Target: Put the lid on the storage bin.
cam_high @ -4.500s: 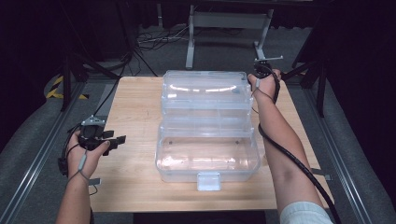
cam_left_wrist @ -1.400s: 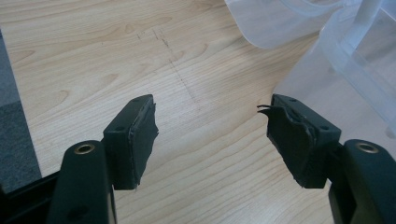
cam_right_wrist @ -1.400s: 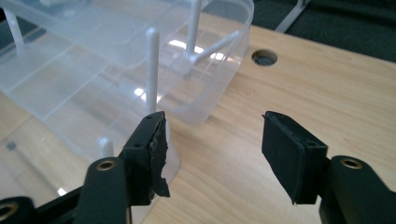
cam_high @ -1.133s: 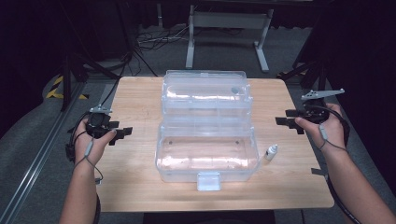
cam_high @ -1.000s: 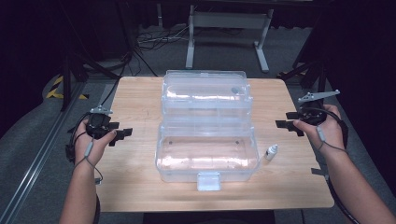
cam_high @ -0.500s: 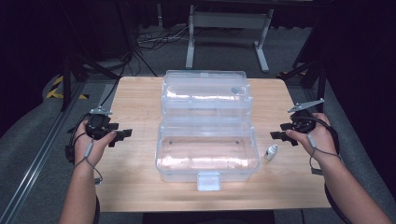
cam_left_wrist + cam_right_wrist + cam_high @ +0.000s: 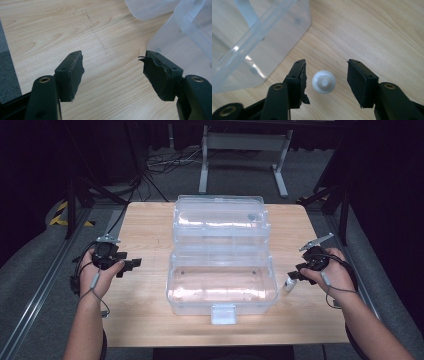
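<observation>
A clear plastic box (image 7: 222,287) stands open in the middle of the wooden table (image 7: 145,225), its lid (image 7: 218,220) laid back behind it. A small white bottle (image 7: 289,284) stands upright just right of the box. My right gripper (image 7: 296,274) is open directly over it; in the right gripper view the bottle's round top (image 7: 323,81) sits between the two jaws, touching neither. My left gripper (image 7: 131,265) is open left of the box, with bare wood between its jaws, and the box corner (image 7: 180,37) lies ahead to its right.
A grey metal stand (image 7: 243,142) and black cables (image 7: 160,162) lie on the floor beyond the table's far edge. Metal rails (image 7: 45,285) run along both sides of the table. Bare wood shows on either side of the box.
My right gripper has come down and in from the table's right edge to hover over the small bottle. The left gripper has stayed in place.
</observation>
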`<state>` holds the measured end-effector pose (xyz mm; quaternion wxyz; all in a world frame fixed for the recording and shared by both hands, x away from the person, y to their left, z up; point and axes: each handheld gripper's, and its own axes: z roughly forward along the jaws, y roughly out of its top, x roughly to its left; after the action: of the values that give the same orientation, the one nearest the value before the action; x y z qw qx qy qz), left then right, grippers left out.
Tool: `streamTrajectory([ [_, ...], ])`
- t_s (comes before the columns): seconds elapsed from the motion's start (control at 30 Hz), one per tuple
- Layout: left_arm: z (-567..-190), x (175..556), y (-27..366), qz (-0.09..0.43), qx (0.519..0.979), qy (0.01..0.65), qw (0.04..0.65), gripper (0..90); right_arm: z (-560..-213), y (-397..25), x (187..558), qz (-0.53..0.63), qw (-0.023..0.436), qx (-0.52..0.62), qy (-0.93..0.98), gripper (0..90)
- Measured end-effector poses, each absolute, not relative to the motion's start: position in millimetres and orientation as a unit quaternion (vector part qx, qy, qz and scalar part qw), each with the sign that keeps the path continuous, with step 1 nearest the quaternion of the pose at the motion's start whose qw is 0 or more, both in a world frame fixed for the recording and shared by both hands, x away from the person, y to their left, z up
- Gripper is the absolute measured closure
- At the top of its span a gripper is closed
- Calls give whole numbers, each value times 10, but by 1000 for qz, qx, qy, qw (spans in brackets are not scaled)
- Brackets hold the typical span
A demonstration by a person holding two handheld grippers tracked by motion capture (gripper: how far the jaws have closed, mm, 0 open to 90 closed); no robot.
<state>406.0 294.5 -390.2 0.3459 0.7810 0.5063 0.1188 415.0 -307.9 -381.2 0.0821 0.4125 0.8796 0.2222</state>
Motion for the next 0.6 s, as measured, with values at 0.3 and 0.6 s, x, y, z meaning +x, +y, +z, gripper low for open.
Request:
streamTrajectory([
  [0.3, -3910, 4064, 2944, 118, 782, 506, 346, 330, -3909, -3062, 4169, 193, 78, 411, 888, 527],
  [0.6, -3922, 4070, 2941, 115, 782, 506, 344, 330, -3974, -3009, 4216, 161, 72, 397, 901, 566],
])
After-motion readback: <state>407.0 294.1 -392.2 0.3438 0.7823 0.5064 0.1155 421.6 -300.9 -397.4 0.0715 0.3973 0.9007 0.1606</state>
